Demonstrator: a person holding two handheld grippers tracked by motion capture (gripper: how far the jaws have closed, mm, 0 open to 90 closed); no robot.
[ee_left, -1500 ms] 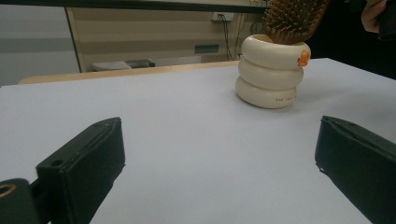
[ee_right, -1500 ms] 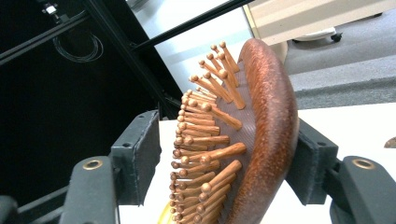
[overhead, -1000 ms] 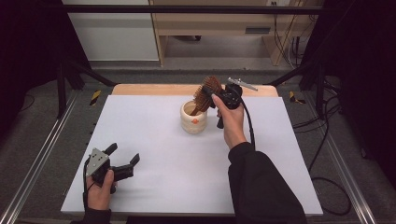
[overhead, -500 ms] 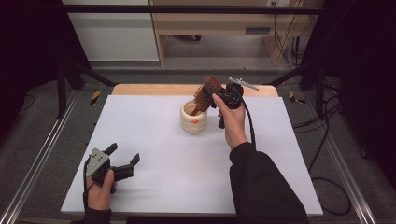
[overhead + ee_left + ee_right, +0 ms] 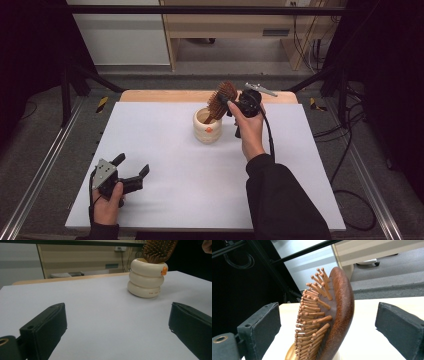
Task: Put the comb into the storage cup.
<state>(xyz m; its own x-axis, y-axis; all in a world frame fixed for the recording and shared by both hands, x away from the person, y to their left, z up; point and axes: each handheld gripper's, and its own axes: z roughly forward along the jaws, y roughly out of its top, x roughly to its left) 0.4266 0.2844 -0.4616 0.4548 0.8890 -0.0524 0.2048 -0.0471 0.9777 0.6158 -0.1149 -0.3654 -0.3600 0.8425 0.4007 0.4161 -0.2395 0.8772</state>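
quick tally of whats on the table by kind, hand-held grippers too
hairbrush: 1, wooden, standing in the cup
cup: 1, cream, ringed
left hand-held gripper: 1, jaws open, low over the white table
right hand-held gripper: 1, jaws just opened, hairbrush between them, pads clear of it
total: 4

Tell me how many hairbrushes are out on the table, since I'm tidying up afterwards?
1. The wooden hairbrush stands handle-down in the cream holder near the table's far edge, its head between the open jaws of the right gripper. More could be hidden inside the holder.
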